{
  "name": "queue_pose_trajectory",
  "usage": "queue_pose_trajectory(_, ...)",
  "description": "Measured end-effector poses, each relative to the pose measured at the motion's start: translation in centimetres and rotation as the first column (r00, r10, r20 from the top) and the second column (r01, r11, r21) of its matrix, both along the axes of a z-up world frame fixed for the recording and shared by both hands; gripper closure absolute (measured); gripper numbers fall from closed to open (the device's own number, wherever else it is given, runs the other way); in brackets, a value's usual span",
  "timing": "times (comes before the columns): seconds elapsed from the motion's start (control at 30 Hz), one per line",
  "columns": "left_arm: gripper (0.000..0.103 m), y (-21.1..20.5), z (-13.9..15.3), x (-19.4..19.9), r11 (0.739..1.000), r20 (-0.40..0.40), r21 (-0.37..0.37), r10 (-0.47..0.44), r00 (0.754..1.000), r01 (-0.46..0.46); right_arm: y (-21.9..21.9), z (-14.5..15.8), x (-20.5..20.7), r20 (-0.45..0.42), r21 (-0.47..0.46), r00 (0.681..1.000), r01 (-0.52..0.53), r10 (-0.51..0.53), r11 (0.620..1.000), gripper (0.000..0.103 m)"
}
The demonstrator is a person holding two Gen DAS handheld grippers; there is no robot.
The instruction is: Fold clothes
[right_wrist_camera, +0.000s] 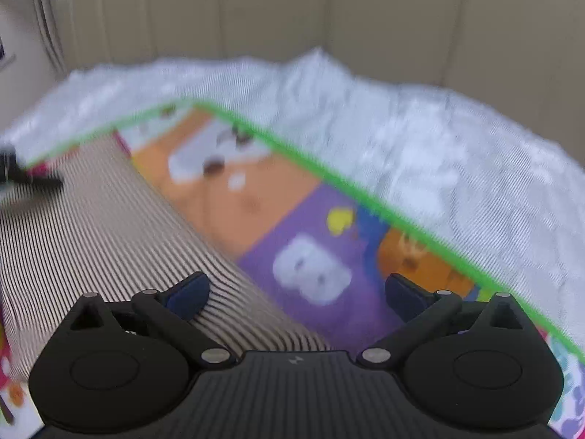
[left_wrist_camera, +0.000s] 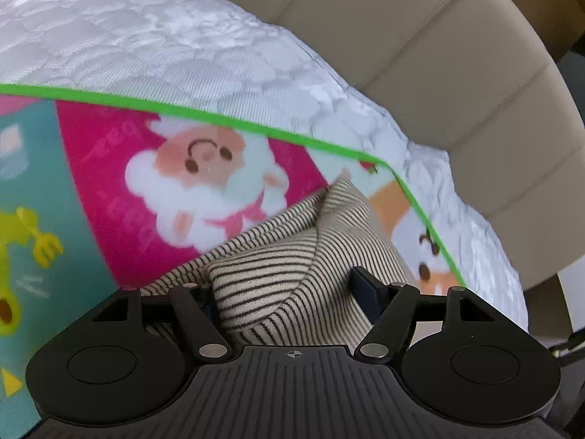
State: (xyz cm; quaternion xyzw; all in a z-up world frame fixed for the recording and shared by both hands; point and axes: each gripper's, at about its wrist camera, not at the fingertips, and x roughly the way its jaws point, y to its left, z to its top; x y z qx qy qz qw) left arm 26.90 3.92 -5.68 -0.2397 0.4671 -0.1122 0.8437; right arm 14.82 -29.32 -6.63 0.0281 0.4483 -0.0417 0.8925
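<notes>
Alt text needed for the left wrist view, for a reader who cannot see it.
The left gripper has a bunched fold of the striped garment between its fingers, over a colourful cartoon play mat with a green border. The mat lies on a white quilted cover beside beige cushions.

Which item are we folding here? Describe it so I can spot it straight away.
Find the white quilted bed cover in front of the beige padded headboard. On it lies a cartoon play mat edged in green. The garment is the cream, black-striped top on that mat, the only striped thing there; a bunch of it sits between the left tongs.
</notes>
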Motion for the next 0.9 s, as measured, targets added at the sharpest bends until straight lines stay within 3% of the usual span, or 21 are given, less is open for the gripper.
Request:
queue_pose_trajectory(0.23,0.011,1.3,1.3,-5.6,0.999,-0.082,-0.035,-0.027,0.996,0.024,-0.1,-0.6,-0.8,0.007,0.025,0.999,0.033,-0.033,0.999,0.000)
queue_pose_trajectory(0.43,0.014,0.0,-1.9,-9.4,0.970,-0.251,-0.240,-0.104,0.962,0.042,0.9,-0.4,-1.8,-0.022,0.015,0.997,0.079,-0.079,0.997,0.000)
queue_pose_trajectory(0.67,0.023,-1.4,-2.2,-7.4,0.984,-0.215,-0.169,-0.093,0.972,0.056,3.6,-0.2,-5.5,-0.052,0.008,0.997,0.050,-0.050,0.999,0.000)
queue_pose_trajectory(0.83,0.024,-1.5,-1.9,-4.8,0.990,-0.179,-0.126,-0.079,0.981,0.057,6.6,0.0,-8.0,-0.075,0.025,0.997,-0.006,0.008,1.000,0.000)
queue_pose_trajectory(0.9,0.024,-1.6,-1.8,-3.9,0.993,-0.160,-0.104,-0.078,0.984,0.062,7.3,0.0,-8.6,-0.077,0.049,0.997,0.026,-0.022,0.998,0.000)
